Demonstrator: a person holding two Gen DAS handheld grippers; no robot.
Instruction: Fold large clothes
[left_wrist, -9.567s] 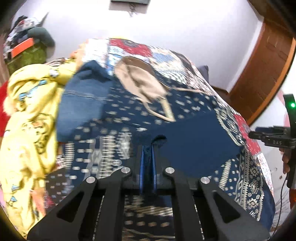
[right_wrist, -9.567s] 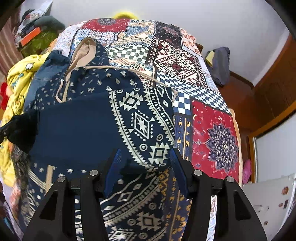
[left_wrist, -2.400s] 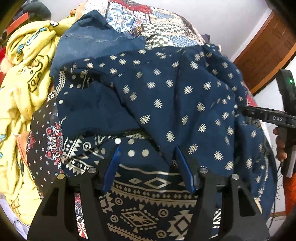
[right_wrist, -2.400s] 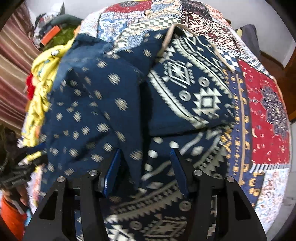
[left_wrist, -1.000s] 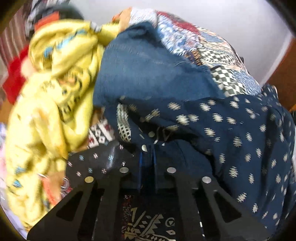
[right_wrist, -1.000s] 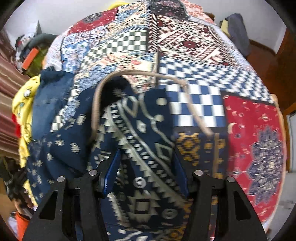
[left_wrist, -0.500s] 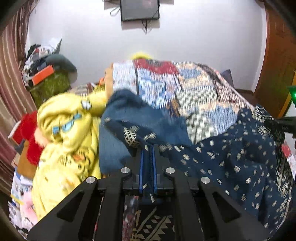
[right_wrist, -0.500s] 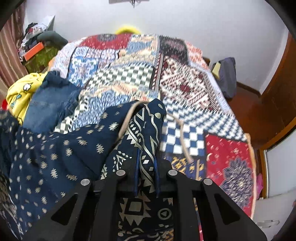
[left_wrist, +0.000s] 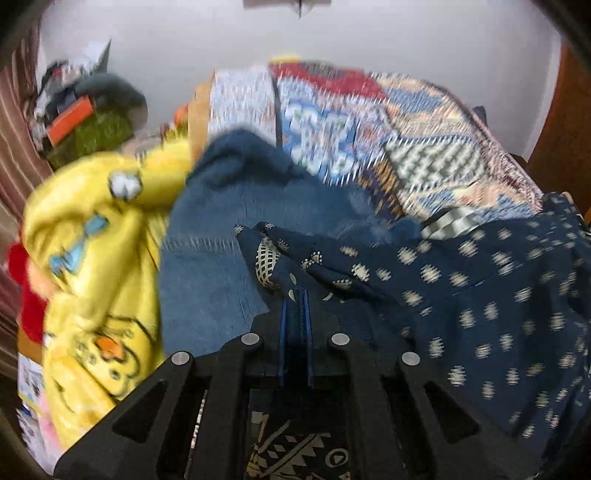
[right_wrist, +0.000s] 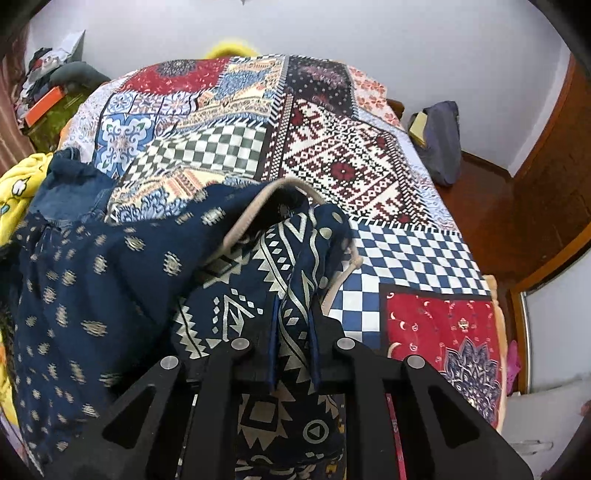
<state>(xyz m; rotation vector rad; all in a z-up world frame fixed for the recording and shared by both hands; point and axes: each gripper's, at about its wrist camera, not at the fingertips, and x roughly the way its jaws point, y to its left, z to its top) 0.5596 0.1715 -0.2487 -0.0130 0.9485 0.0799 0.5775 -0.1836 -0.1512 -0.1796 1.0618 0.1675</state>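
A large navy garment with cream dots and geometric bands is lifted off a patchwork bedspread. My left gripper is shut on one bunched edge of it. My right gripper is shut on another edge with a zigzag band and a beige trim. The dotted part of the garment hangs between the two grippers and drapes to the left in the right wrist view.
Blue jeans and a yellow printed garment lie in a heap at the left of the bed. A grey bag sits on the floor at the right by a wooden door. Clutter fills the back left corner.
Both grippers closed on garment edges about a second ago and have since lifted them. The left view tilted down slightly and blurred with motion.
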